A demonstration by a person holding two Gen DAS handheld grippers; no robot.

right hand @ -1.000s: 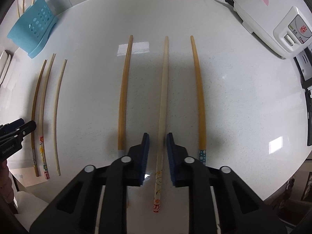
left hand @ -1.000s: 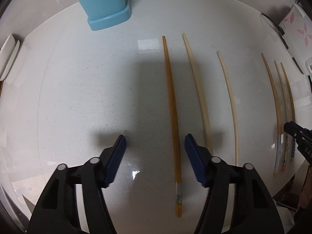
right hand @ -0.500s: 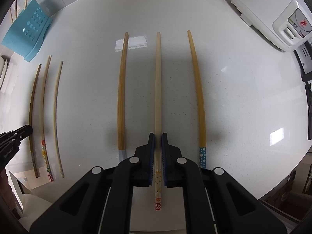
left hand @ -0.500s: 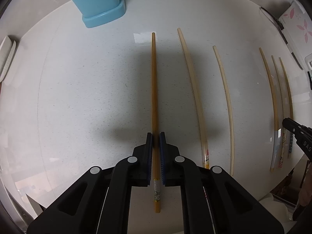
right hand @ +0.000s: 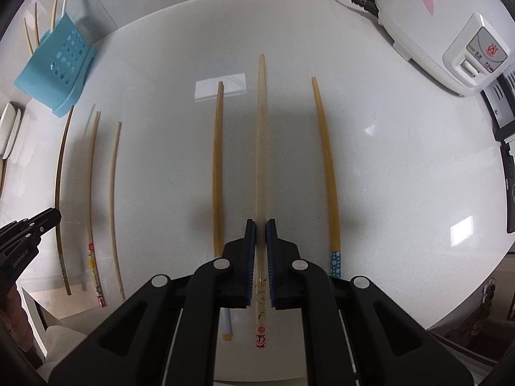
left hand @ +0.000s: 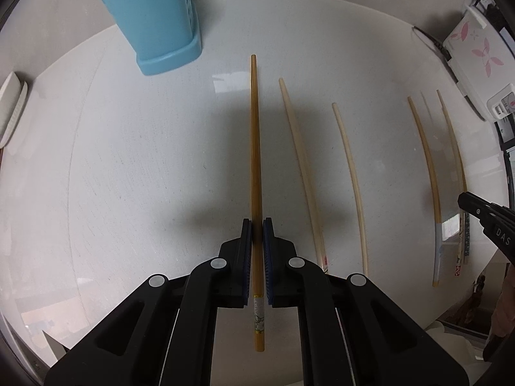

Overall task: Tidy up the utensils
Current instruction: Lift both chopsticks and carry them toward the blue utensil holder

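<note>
Both grippers are clamping chopsticks over the white counter (left hand: 135,173). The left gripper (left hand: 257,225) is pinching the amber chopstick (left hand: 255,148), its long axis running straight away from the camera, thin tip pointing toward the counter's back edge near the blue holder (left hand: 154,22). Lots of bare counter is sitting to its left. The right gripper (right hand: 261,225) is squeezing the pale chopstick (right hand: 260,135), pointing the same way, squeezed between two neighbours, with open counter toward the rice cooker (right hand: 437,22).
</note>
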